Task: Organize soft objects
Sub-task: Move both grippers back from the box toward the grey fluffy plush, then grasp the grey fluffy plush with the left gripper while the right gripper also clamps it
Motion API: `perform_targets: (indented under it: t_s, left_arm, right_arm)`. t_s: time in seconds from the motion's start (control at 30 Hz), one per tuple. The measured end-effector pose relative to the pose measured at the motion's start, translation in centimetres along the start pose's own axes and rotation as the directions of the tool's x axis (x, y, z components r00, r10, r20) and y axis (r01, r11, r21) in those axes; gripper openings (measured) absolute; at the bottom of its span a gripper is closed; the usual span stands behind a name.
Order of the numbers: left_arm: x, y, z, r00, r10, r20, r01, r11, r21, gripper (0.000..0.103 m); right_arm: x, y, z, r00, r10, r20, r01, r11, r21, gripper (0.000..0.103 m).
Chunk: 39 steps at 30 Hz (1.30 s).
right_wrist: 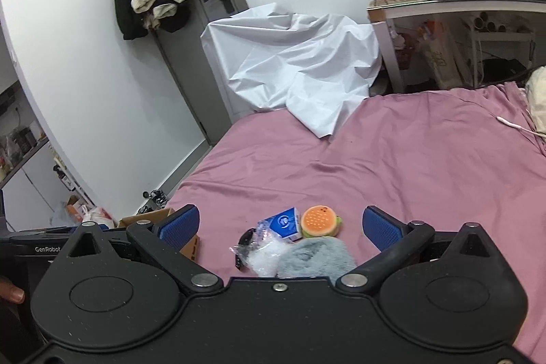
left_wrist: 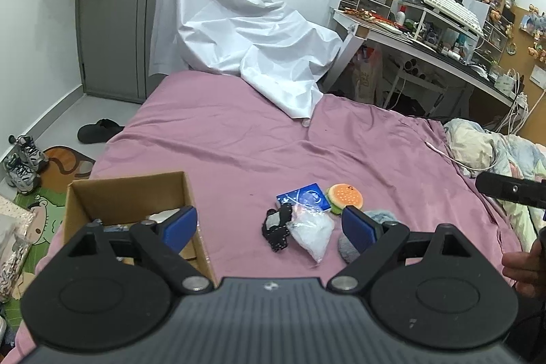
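A pink-sheeted bed was seen, with an open cardboard box set at its left edge. Beside it a small pile was gathered: a grey fluffy item, clear bag, blue packet and burger plush. The left gripper and right gripper were held with jaws released, nothing grasped.

A small pile of soft things lies on the pink bed. A round burger toy sits at 2 o'clock, touching a blue packet. A clear bag, a black-and-grey thing and a fluffy grey thing lie close below. A brown box stands open at 9 o'clock.
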<state>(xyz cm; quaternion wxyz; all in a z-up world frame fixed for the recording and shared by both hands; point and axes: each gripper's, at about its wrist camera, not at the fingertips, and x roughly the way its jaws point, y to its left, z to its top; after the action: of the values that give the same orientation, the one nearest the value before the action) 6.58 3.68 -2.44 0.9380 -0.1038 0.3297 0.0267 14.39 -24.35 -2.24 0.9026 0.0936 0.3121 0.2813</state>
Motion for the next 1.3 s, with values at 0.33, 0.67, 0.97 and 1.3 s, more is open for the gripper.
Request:
perform_targets:
  t_s: [0.33,0.67,0.97,1.3]
  left_arm:
    - [2.0,-1.6,0.2,1.0,-0.01,-0.022,0.01,1.0,0.029,0.091]
    - [4.5,-2.7,0.4,0.999,-0.003,-0.045,0.005,0.999,0.044,0.091]
    - [7.4,-2.9,0.2,0.994,-0.003,-0.113,0.006,1.0,0.025,0.091]
    - [10.9,-3.4,-0.6,0.982,-0.032,-0.188,0.035,0.999,0.01,0.09]
  right_arm:
    - [0.1,-1.9,-0.9,0.999,-0.011,-0.03,0.012,1.0,0.016,0.103]
    - [0.9,-3.3,-1.8,0.997,-0.044,-0.056,0.045,0.999,0.03,0.103]
    - [2.4,-4.1,-2.5,0.994,-0.024,-0.104,0.029,0.999,0.04,0.103]
    - [5.3,-3.9,-2.9,0.987,-0.021,-0.159,0.029,0.999,0.042,0.103]
